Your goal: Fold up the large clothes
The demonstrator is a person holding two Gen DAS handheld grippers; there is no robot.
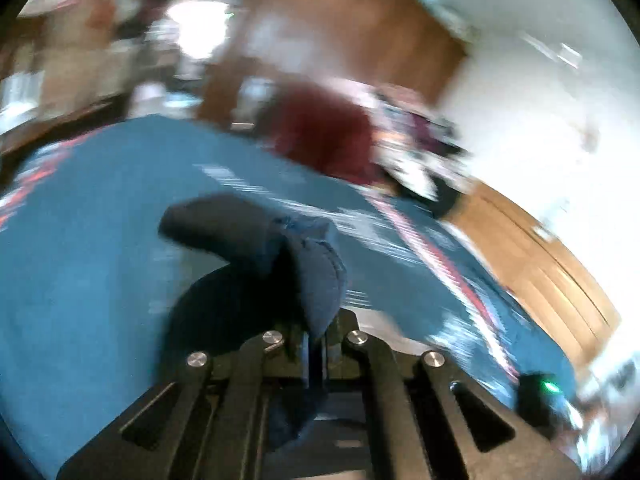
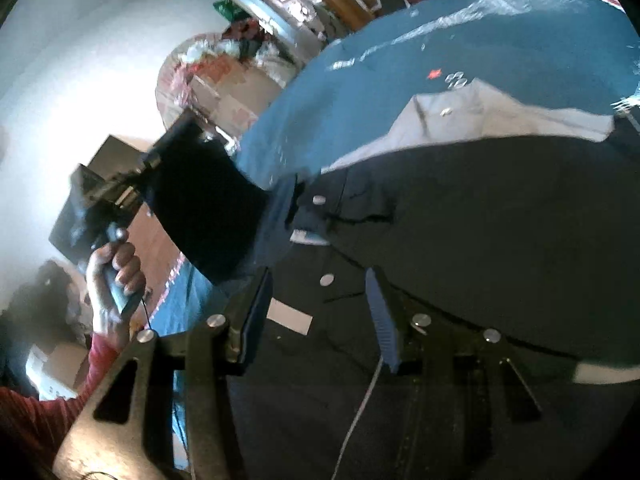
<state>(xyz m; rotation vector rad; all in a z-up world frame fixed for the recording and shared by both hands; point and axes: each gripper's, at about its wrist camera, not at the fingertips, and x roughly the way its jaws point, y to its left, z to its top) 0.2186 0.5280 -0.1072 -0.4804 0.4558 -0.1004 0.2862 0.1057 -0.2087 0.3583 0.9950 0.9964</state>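
A dark navy garment point(image 2: 480, 220) with metal snap buttons and a pale grey lining lies across the blue cover point(image 2: 360, 92). In the blurred left wrist view my left gripper point(image 1: 316, 336) is shut on a bunched fold of the dark garment point(image 1: 308, 272), lifted above the blue cover point(image 1: 100, 240). The right wrist view shows that left gripper point(image 2: 154, 158) in a hand point(image 2: 116, 272), holding a dark flap point(image 2: 204, 212) up off the cover's edge. My right gripper point(image 2: 318, 284) stands over the button placket, fingers apart, with cloth lying between them and not pinched.
A dark red heap point(image 1: 324, 132) and a patterned bundle point(image 1: 420, 148) sit at the cover's far side. Beside it are wooden furniture point(image 1: 540, 272), a white wall point(image 2: 80, 60) and cluttered boxes point(image 2: 224, 92). A red sleeve point(image 2: 36, 420) is at lower left.
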